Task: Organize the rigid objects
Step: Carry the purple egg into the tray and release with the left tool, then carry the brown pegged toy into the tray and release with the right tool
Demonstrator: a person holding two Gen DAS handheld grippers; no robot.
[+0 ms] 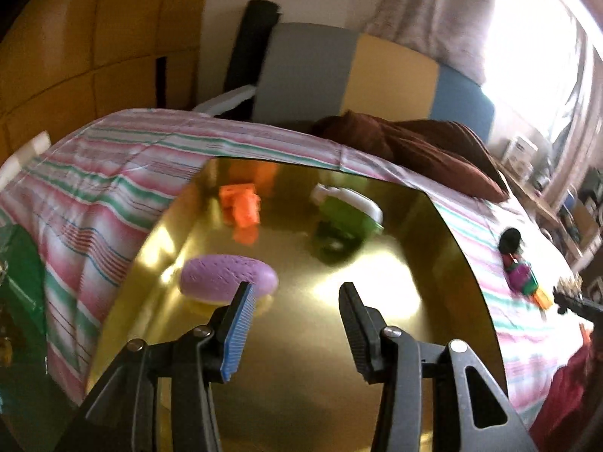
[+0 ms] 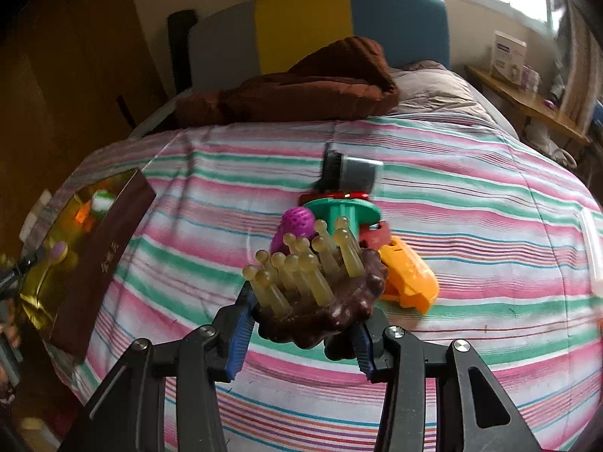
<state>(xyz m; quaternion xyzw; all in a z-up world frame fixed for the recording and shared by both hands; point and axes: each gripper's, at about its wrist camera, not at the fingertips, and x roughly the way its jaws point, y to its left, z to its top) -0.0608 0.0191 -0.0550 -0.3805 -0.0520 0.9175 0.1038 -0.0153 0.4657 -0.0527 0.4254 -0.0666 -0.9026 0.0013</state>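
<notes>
Right gripper (image 2: 301, 333) grips the brown peg toy (image 2: 320, 301); left gripper (image 1: 294, 324) gapes empty over the gold box (image 1: 433, 263); next, likely carry the toy boxward.

Bed with a striped cover, seen from both my wrist cameras.

The bed (image 2: 452, 226) wears a pink, green and white striped cover. On it I see a brown blanket (image 2: 301, 86) bunched near the headboard, a gold-lined box (image 1: 301, 320) at my left, and a small heap of toys at the middle: a grey-handled black brush (image 2: 350, 173), a teal spool (image 2: 339, 209), a purple piece (image 2: 294, 226), and an orange piece (image 2: 409, 278).
</notes>
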